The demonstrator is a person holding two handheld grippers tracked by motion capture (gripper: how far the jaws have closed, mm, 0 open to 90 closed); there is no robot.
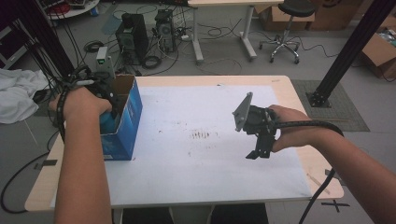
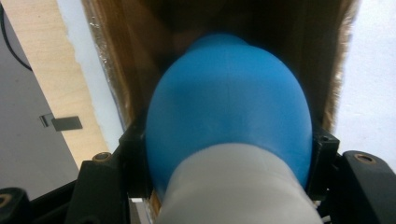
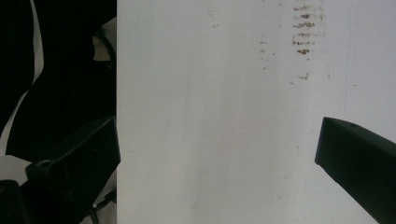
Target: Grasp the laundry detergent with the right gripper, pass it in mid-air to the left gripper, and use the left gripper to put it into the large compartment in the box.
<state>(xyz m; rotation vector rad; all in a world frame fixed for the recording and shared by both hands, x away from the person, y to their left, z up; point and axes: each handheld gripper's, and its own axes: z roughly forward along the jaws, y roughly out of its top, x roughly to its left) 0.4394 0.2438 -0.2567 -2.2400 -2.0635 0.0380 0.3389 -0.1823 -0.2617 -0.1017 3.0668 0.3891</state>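
An open blue cardboard box [image 1: 127,116] stands at the left edge of the table. My left gripper [image 1: 103,98] reaches down into it from above, shut on a rounded blue object [image 2: 229,107] with a white end [image 2: 233,186]. The black jaws press on both sides of the object in the left gripper view, and the box's brown inner walls [image 2: 121,60] surround it. In the high view a bit of the blue object [image 1: 107,123] shows under the hand. My right gripper [image 1: 259,150] hovers over the white sheet at the right, open and holding nothing [image 3: 217,154].
A white sheet [image 1: 196,172] with faint brown marks [image 1: 204,135] covers most of the wooden table [image 1: 299,98]. On the floor beyond are computer towers [image 1: 131,35], cables and a stool [image 1: 286,28]. A black post [image 1: 348,53] stands at the right, a white cloth [image 1: 16,93] at the left.
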